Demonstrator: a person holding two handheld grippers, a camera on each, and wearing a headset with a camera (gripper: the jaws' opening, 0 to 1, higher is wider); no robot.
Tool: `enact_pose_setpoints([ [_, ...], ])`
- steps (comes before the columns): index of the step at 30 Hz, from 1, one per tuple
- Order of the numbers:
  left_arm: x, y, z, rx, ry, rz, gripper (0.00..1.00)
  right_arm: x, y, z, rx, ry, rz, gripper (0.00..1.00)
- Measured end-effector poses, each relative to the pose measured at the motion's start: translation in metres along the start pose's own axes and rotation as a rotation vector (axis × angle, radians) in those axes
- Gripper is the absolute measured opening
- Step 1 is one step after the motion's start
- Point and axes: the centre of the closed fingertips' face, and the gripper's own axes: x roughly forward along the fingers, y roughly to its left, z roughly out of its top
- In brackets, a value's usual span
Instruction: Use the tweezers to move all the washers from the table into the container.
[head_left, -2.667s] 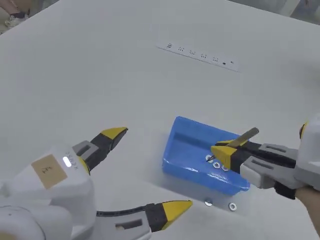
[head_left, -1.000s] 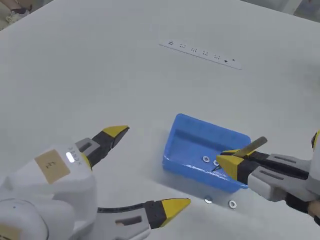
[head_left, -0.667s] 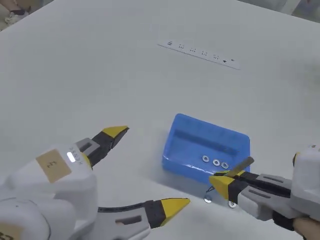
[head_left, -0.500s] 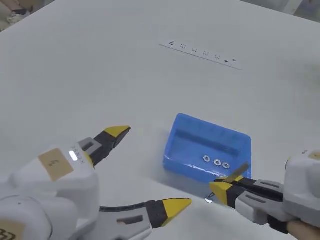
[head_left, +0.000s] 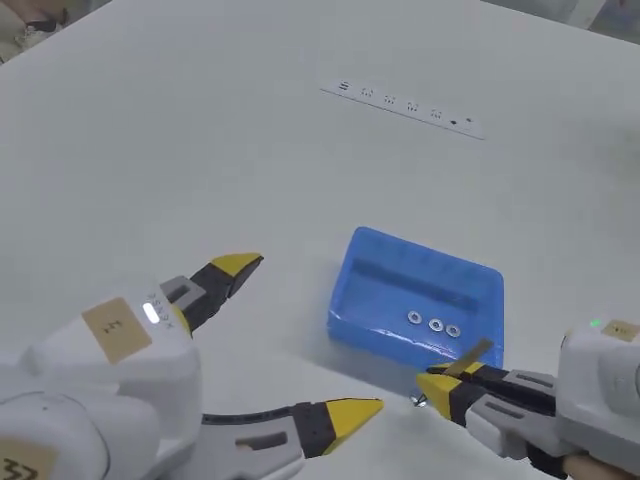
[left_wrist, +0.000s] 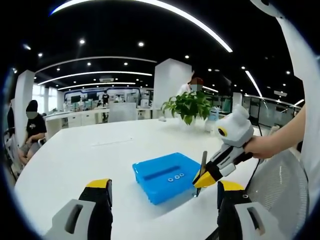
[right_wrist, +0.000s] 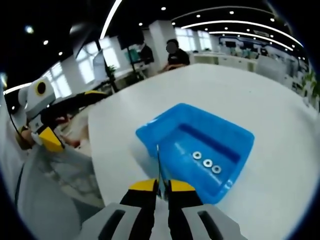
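I am holding the tweezers (head_left: 468, 354) in the right gripper (head_left: 440, 384), with its jaws pressed together on them so the thin tips are sticking out ahead and angling down toward the table (head_left: 200, 150). In the right gripper view the tips are reaching past the jaws toward the near wall of the blue container (right_wrist: 148, 141). I am aiming them at a loose washer (head_left: 420, 402) lying on the table just outside that wall; I cannot tell whether the tips are touching it yet. Three washers (head_left: 435, 324) are lying in a row on the container floor, so I judge the job partly done. The left gripper (head_left: 296, 338) is hovering well off to the side with its jaws spread wide and gripping nothing, which is leaving the container and the pick-up spot unobstructed. The washer is thin and flat, so I am expecting it to need a low, careful pinch at its edge.
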Motion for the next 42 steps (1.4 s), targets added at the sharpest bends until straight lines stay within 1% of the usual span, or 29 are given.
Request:
enact_pose_setpoints([
  [4,0.0,-0.001,0.0,0.004,0.004,-0.001,0.88,0.0,0.005,-0.001,-0.078,-0.001,0.002,0.05],
  [5,0.0,-0.001,0.0,0.004,0.004,0.0,0.88,-0.001,0.004,0.0,-0.117,0.0,-0.007,0.05],
  [6,0.0,-0.001,0.0,0.004,0.003,0.001,0.88,-0.002,0.003,0.0,-0.12,-0.008,-0.018,0.05],
  [7,0.0,0.0,0.0,0.003,0.002,0.001,0.88,-0.002,0.002,0.002,-0.104,-0.026,-0.017,0.05],
  [8,0.0,0.0,-0.001,0.002,0.005,0.002,0.88,-0.003,0.002,0.003,-0.095,-0.032,-0.018,0.05],
  [9,0.0,0.0,-0.001,0.003,0.006,0.001,0.88,-0.003,-0.002,0.005,-0.076,-0.046,-0.026,0.05],
  [15,0.0,-0.001,0.0,0.003,0.006,-0.003,0.88,0.0,-0.001,0.001,-0.061,-0.024,-0.009,0.05],
  [20,-0.001,0.001,-0.002,0.002,0.006,0.0,0.87,-0.001,-0.001,0.0,-0.05,-0.028,-0.003,0.05],
  [22,-0.001,0.001,-0.002,0.003,0.008,-0.002,0.87,0.0,0.001,0.0,-0.041,-0.024,0.01,0.05],
  [28,0.0,0.0,-0.002,0.006,0.011,-0.006,0.87,0.001,0.005,-0.001,-0.047,-0.016,0.011,0.05],
  [32,0.0,-0.001,-0.003,0.009,0.017,-0.009,0.87,0.001,0.008,-0.003,-0.044,-0.008,0.024,0.05],
  [36,0.0,-0.002,-0.002,0.008,0.014,-0.011,0.87,0.001,0.013,-0.004,-0.068,0.006,0.028,0.05],
  [39,0.0,-0.001,-0.002,0.009,0.015,-0.008,0.87,0.002,0.017,-0.005,-0.058,0.019,0.045,0.05],
  [40,0.0,-0.002,-0.002,0.009,0.015,-0.008,0.86,0.003,0.018,-0.007,-0.058,0.025,0.047,0.05],
  [41,0.0,-0.002,-0.002,0.009,0.014,-0.01,0.86,0.003,0.018,-0.005,-0.065,0.019,0.046,0.05],
  [42,0.0,-0.002,-0.002,0.009,0.014,-0.01,0.86,0.003,0.019,-0.006,-0.066,0.028,0.048,0.05],
])
